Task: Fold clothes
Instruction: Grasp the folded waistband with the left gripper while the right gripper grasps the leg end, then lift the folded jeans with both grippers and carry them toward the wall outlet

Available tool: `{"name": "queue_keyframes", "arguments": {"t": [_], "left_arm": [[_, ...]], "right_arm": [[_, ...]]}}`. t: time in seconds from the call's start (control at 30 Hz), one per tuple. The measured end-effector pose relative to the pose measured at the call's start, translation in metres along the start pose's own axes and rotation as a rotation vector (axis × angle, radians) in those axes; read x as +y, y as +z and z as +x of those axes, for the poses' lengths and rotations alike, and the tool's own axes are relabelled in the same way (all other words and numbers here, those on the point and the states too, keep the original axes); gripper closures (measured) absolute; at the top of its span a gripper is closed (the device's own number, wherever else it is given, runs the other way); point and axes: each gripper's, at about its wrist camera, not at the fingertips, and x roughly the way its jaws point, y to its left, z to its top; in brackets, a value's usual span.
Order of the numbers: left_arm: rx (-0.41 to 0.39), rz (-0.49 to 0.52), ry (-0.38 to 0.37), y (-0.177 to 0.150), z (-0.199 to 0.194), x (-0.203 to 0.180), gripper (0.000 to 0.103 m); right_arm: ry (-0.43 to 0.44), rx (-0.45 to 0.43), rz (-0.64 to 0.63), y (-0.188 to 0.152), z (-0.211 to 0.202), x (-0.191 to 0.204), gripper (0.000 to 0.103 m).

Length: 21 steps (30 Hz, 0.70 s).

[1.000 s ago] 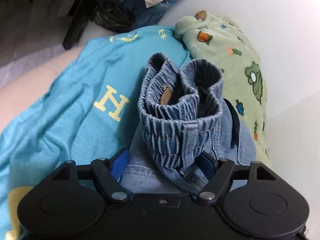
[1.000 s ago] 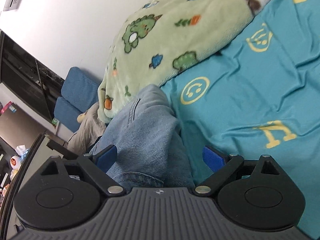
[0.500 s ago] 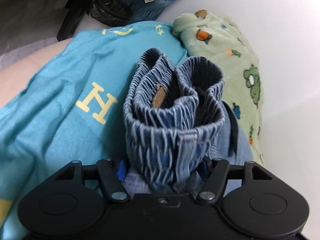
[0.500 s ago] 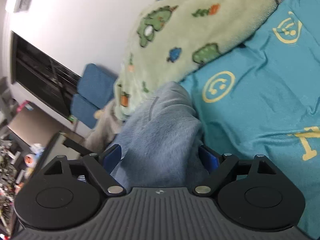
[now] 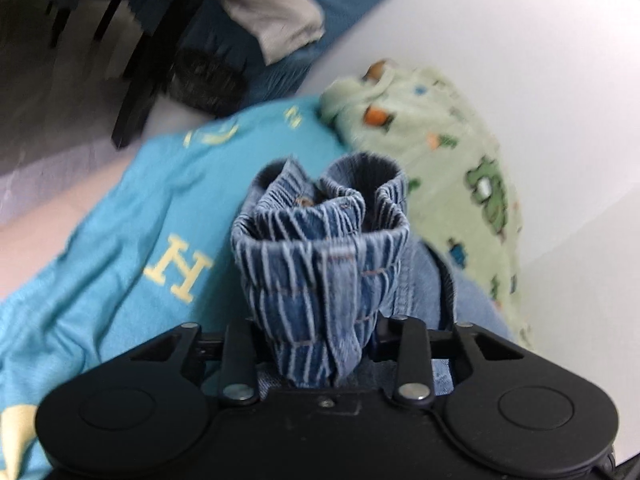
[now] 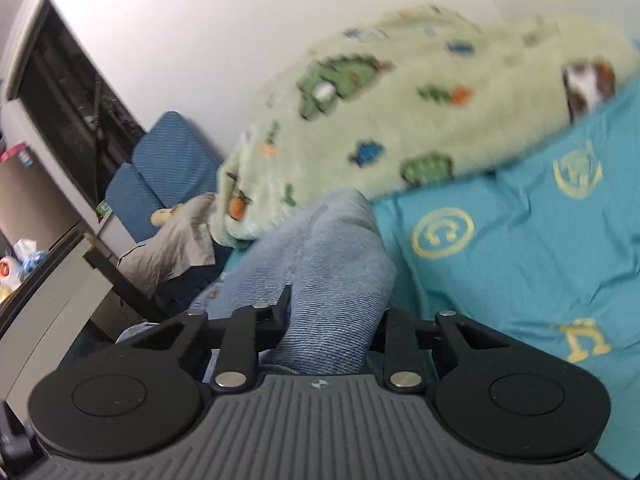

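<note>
Two grippers clamp one pair of blue denim jeans [image 5: 320, 264], which is bunched and raised above a teal bedsheet [image 5: 120, 264]. In the left wrist view, the gathered elastic waistband [image 5: 324, 216] stands upright in a rumpled roll directly ahead of the left gripper [image 5: 320, 332]; its jaws are closing, and the denim is squeezed between them so that the fabric narrows where it enters the claw. More of the garment trails down and to the right beneath the gripper body. In the right wrist view, a smoother, paler fold of the same jeans [image 6: 328, 264] rises as a hump between the jaws of the right gripper [image 6: 324, 332]; these jaws are likewise closing, with the cloth pinched between them and filling the gap. The bedsheet carries yellow printed letters and round emblems and lies flat under and around the jeans. Just beyond the jeans rests a pale green fleece blanket [image 6: 400, 112] printed with small dinosaurs and trees, heaped against a white wall [image 6: 240, 20]. Farther off are blue cushions [image 6: 160, 168], a grey cloth [image 6: 176, 240] draped over them, and dark furniture legs [image 5: 144, 76]. Both views are blurred.
</note>
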Motion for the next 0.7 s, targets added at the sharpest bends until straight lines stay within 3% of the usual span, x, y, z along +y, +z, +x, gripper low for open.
{"name": "queue_keyframes", "arguments": {"t": [0.3,0.5,0.7], "left_arm": [[0.077,0.024,-0.132,-0.003,-0.049,-0.050,0.071],[0.136,0.142,-0.209,-0.028,-0.076,-0.109,0.071],[0.171,0.267,-0.312,-0.074,-0.103,-0.177,0.071]], "right_arm": [[-0.033,-0.144,-0.052,0.039,-0.094,0.041,0.078],[-0.096,-0.233,-0.061,0.059,-0.172,0.039,0.078],[-0.175,-0.331,-0.019,0.076,-0.255,0.020,0.078]]}}
